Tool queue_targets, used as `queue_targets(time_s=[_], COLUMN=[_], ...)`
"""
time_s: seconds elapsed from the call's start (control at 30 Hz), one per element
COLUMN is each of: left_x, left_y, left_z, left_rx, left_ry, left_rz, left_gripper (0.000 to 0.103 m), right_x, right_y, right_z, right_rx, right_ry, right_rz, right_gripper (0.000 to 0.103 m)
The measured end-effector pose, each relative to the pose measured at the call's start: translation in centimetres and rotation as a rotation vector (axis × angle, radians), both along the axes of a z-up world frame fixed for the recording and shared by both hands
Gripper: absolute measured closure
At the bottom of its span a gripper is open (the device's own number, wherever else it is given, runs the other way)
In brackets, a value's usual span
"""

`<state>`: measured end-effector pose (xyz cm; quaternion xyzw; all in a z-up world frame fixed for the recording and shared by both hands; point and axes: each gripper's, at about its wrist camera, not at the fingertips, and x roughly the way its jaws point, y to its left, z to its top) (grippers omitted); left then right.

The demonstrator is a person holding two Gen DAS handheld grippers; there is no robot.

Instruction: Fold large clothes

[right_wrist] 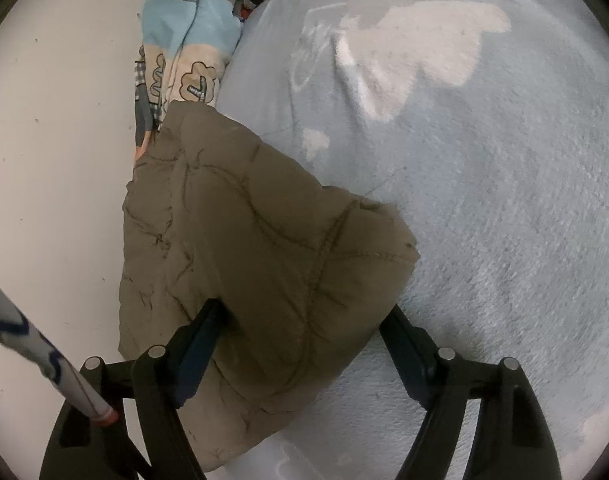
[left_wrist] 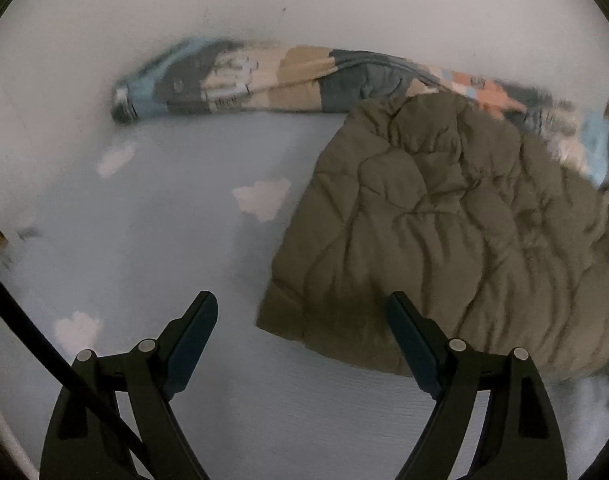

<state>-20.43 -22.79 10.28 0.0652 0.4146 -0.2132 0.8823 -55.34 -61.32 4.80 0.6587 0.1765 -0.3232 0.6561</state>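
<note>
Left wrist view: left gripper (left_wrist: 300,312) spread wide, nothing between its fingers, hovering over the blue cloud-print bed sheet (left_wrist: 164,240). Olive quilted jacket (left_wrist: 444,220) lies folded at centre right, its lower left corner near the right finger. Patterned blanket (left_wrist: 264,76) bunched along the wall at top.

Right wrist view: right gripper (right_wrist: 302,320) spread, straddling the jacket's (right_wrist: 244,240) near corner at lower centre; pad contact unclear.
</note>
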Motion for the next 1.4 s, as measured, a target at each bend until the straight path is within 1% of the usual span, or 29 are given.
queue_targets(time_s=[0.03, 0.1, 0.13, 0.23, 0.33, 0.4, 0.5, 0.63, 0.67, 0.77, 0.8, 0.83, 0.87, 0.9, 0.93, 0.97, 1.03, 1.07, 1.1, 1.13, 1.17, 1.2, 1.27, 1.3, 1.37, 1.4], left_x=[0.8, 2.3, 3.3, 5.2, 6.4, 6.6, 7.0, 7.2, 7.3, 7.4, 7.3, 7.1, 7.1, 7.0, 6.3, 5.8, 4.6, 4.3, 3.9, 3.6, 3.2, 2.7, 1.7, 1.4, 1.1, 0.9], left_y=[0.8, 2.4, 3.6, 5.6, 6.5, 6.3, 5.4, 4.6, 4.5, 3.3, 3.0, 2.2, 1.6, 0.7, -0.6, -1.4, -3.0, -3.2, -3.6, -4.0, -4.4, -4.7, -4.7, -4.6, -4.1, -3.9], left_z=[-0.1, -0.7, -1.4, -3.7, -6.1, -6.9, -7.8, -9.2, -9.2, -9.0, -8.7, -8.0, -7.3, -6.4, -5.0, -4.2, -2.9, -2.7, -2.3, -2.1, -1.8, -1.4, -0.8, -0.6, 0.0, 0.3], left_rx=[-0.071, -0.176, -0.261, -0.418, -0.541, -0.577, -0.632, -0.774, -0.771, -0.716, -0.688, -0.62, -0.567, -0.497, -0.391, -0.325, -0.207, -0.181, -0.144, -0.119, -0.091, -0.065, -0.034, -0.032, -0.038, -0.039], left_ry=[0.068, 0.176, 0.263, 0.448, 0.585, 0.599, 0.622, 0.713, 0.708, 0.658, 0.631, 0.577, 0.535, 0.475, 0.383, 0.322, 0.215, 0.192, 0.161, 0.139, 0.108, 0.078, 0.037, 0.03, 0.031, 0.027], left_rz=[0.011, 0.041, 0.064, 0.102, 0.124, 0.135, 0.128, 0.133, 0.135, 0.118, 0.113, 0.094, 0.08, 0.059, 0.02, -0.001, -0.034, -0.037, -0.045, -0.054, -0.063, -0.071, -0.08, -0.081, -0.083, -0.087], left_gripper=[0.017, 0.017, 0.017, 0.017, 0.017, 0.017, 0.017, 0.017, 0.017, 0.017, 0.018, 0.024, 0.029, 0.035, 0.042, 0.044, 0.049, 0.05, 0.051, 0.052, 0.053, 0.053, 0.054, 0.055, 0.055, 0.055], right_x=[0.0, 0.0, -0.1, 0.0, -0.1, -0.1, 0.1, 0.4, 0.4, 0.3, 0.3, 0.4, 0.7, 0.8, 0.9, 1.3, 2.4, 3.4, 3.9, 4.8, 5.3, 6.1, 7.4, 7.9, 8.3, 8.4], right_y=[0.0, 0.0, 0.0, 0.0, 0.0, -0.1, -0.1, -0.2, -0.2, -0.4, -0.5, -0.6, -0.8, -0.9, -1.0, -1.1, -1.0, -0.7, -0.5, 0.0, 0.4, 0.9, 2.2, 2.8, 3.8, 4.0], right_z=[0.0, 0.0, 0.0, 0.0, 0.0, 0.0, 0.1, -0.1, -0.2, -0.6, -0.7, -0.9, -1.2, -1.2, -1.1, -0.6, 1.0, 2.4, 3.1, 4.2, 4.8, 5.7, 7.3, 8.0, 9.2, 9.7], right_rx=[0.002, 0.005, 0.006, 0.009, 0.01, 0.009, 0.003, 0.002, 0.003, 0.004, 0.003, 0.004, 0.002, -0.007, -0.02, -0.049, -0.129, -0.197, -0.236, -0.299, -0.336, -0.396, -0.507, -0.556, -0.625, -0.638], right_ry=[-0.001, -0.005, -0.006, -0.005, -0.005, -0.005, -0.002, -0.007, -0.013, -0.034, -0.036, -0.039, -0.043, -0.044, -0.034, 0.002, 0.087, 0.163, 0.207, 0.278, 0.319, 0.382, 0.479, 0.518, 0.552, 0.557], right_rz=[0.0, 0.0, 0.0, 0.002, 0.001, 0.002, 0.002, 0.0, -0.003, -0.017, -0.017, -0.016, -0.009, -0.002, 0.005, 0.027, 0.083, 0.126, 0.149, 0.186, 0.205, 0.237, 0.281, 0.3, 0.318, 0.322], right_gripper=[0.019, 0.019, 0.019, 0.019, 0.019, 0.018, 0.017, 0.016, 0.016, 0.014, 0.014, 0.014, 0.017, 0.024, 0.038, 0.049, 0.059, 0.062, 0.063, 0.065, 0.067, 0.068, 0.069, 0.07, 0.07, 0.07])
